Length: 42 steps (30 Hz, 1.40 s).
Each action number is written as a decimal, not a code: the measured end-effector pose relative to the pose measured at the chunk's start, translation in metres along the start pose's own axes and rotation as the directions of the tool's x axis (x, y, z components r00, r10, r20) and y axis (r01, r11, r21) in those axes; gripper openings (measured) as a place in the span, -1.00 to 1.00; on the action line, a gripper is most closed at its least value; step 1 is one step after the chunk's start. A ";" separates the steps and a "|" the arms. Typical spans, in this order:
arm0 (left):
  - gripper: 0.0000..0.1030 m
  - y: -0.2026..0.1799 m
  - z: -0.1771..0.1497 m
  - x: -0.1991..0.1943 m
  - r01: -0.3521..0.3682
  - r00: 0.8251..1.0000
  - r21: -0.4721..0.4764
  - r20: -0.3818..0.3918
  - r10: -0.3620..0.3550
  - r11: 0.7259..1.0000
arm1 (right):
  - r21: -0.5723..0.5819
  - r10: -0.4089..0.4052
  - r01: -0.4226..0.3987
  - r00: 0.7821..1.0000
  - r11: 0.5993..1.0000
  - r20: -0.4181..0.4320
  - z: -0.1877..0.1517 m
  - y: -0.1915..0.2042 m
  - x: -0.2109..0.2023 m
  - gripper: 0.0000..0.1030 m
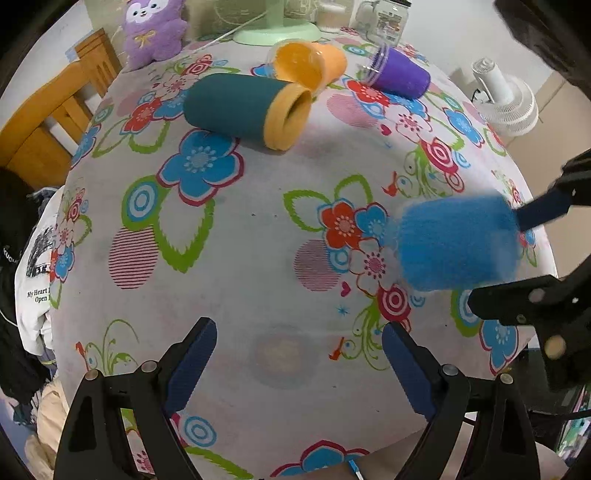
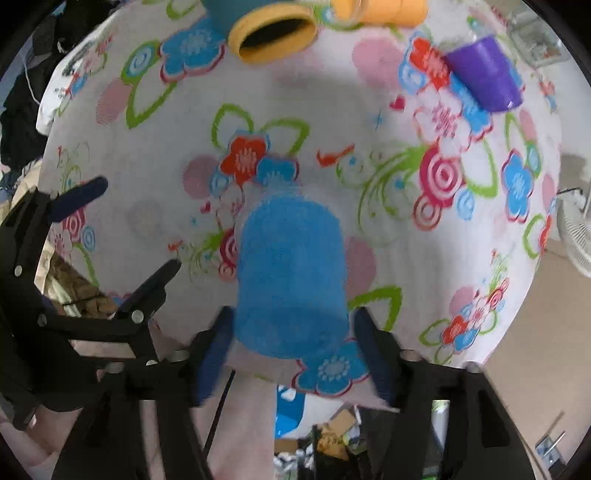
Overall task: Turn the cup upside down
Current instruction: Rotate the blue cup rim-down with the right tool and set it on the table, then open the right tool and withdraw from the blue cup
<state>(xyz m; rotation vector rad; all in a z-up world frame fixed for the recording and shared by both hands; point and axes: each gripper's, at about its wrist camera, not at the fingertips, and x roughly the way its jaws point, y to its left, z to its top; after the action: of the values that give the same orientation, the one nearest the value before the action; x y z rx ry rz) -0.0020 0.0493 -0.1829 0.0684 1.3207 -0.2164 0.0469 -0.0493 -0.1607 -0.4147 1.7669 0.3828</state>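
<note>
Blue pads of the right gripper are pressing both flanks of the blue cup, so this gripper is clenched around it. Seen from the right wrist, the cup is pointing away from the camera, its fuzzy body filling the middle of the view and its far end blurred over the flowered tablecloth. From the left wrist view the same blue cup is lying sideways in the air above the right part of the cloth, with the right gripper closing on it from the frame's right edge; whether the cup is touching the cloth I cannot tell.

The left gripper is hovering over the near part of the tablecloth with its jaws spread wide and nothing between them. In the right wrist view it is showing at the left edge, equally spread.

Farther back, a teal cup with a yellow rim is lying on its side, mouth turned toward the right. Just behind it an orange cup is also lying down, and to the right of that a purple cup is tipped over. At the far edge a purple plush toy is sitting beside a pale green fan base, and a white fan is standing beyond the table's right side.
</note>
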 end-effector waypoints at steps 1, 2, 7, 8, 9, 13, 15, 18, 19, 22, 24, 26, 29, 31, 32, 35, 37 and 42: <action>0.80 0.002 0.001 -0.001 -0.001 1.000 -0.004 0.002 0.001 1.000 | 0.000 -0.002 0.002 1.000 1.000 0.022 0.000 0.000 -0.004 0.66; 0.80 0.004 0.002 -0.003 -0.003 1.000 -0.008 0.005 0.003 1.000 | 0.002 -0.003 0.003 0.999 1.000 0.044 -0.001 0.001 -0.008 0.67; 0.80 0.006 0.007 -0.015 -0.007 0.999 0.004 0.032 0.007 1.000 | 0.045 -0.001 -0.005 0.991 0.999 0.132 -0.004 0.001 -0.022 0.68; 0.80 0.005 0.008 -0.017 -0.009 0.999 0.010 0.039 0.009 1.000 | 0.060 0.008 -0.018 0.987 0.998 0.159 -0.008 0.000 -0.026 0.68; 0.80 0.005 0.009 -0.021 -0.011 0.999 0.018 0.049 0.010 1.000 | 0.072 0.016 -0.030 0.983 0.997 0.185 -0.012 0.000 -0.030 0.68; 0.80 0.000 0.011 -0.034 -0.015 0.996 0.061 0.084 0.010 0.998 | 0.119 0.026 -0.064 0.953 0.991 0.301 -0.025 -0.006 -0.049 0.68; 0.80 -0.001 0.012 -0.042 -0.021 0.994 0.089 0.105 0.011 0.996 | 0.161 0.017 -0.081 0.931 0.984 0.365 -0.036 -0.010 -0.055 0.68; 0.80 -0.005 0.014 -0.055 -0.017 0.992 0.128 0.126 0.001 0.992 | 0.213 0.008 -0.112 0.901 0.971 0.435 -0.051 -0.015 -0.061 0.68; 0.80 -0.007 0.013 -0.059 -0.026 0.991 0.143 0.134 0.006 0.989 | 0.233 -0.003 -0.113 0.895 0.966 0.446 -0.055 -0.018 -0.062 0.68; 0.80 -0.013 0.011 -0.070 -0.039 0.988 0.175 0.156 0.012 0.984 | 0.280 -0.025 -0.132 0.869 0.951 0.494 -0.072 -0.023 -0.066 0.68; 0.81 -0.017 0.011 -0.076 -0.048 0.986 0.175 0.167 0.018 0.983 | 0.309 -0.039 -0.144 0.855 0.940 0.516 -0.081 -0.026 -0.070 0.68; 0.83 -0.019 0.010 -0.083 -0.077 0.982 0.147 0.182 0.049 0.986 | 0.326 -0.051 -0.151 0.842 0.933 0.538 -0.090 -0.028 -0.073 0.68; 0.83 -0.022 0.009 -0.095 -0.077 0.976 0.098 0.213 0.055 0.992 | 0.378 -0.135 -0.113 0.811 0.919 0.570 -0.103 -0.030 -0.079 0.68; 0.83 -0.024 0.008 -0.102 -0.074 0.973 0.063 0.224 0.059 0.995 | 0.406 -0.175 -0.101 0.790 0.908 0.588 -0.113 -0.032 -0.084 0.69; 0.83 -0.026 0.007 -0.106 -0.068 0.971 0.043 0.230 0.057 0.997 | 0.412 -0.182 -0.103 0.783 0.905 0.595 -0.117 -0.033 -0.087 0.69; 0.83 -0.030 0.005 -0.117 -0.051 0.968 0.004 0.248 0.049 0.999 | 0.432 -0.211 -0.101 0.759 0.896 0.615 -0.130 -0.034 -0.093 0.73; 0.83 -0.034 0.003 -0.125 -0.045 0.963 -0.020 0.266 0.048 0.999 | 0.443 -0.227 -0.105 0.741 0.891 0.632 -0.138 -0.035 -0.098 0.76; 0.88 -0.039 -0.006 -0.143 -0.007 0.951 -0.085 0.307 0.033 0.996 | 0.451 -0.254 -0.106 0.703 0.886 0.664 -0.159 -0.040 -0.109 0.83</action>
<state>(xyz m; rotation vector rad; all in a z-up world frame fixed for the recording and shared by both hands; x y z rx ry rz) -0.0479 0.0289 -0.0432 -0.0230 1.0153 -0.1476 -0.0469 -0.1505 -0.0201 0.0269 1.0048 0.0251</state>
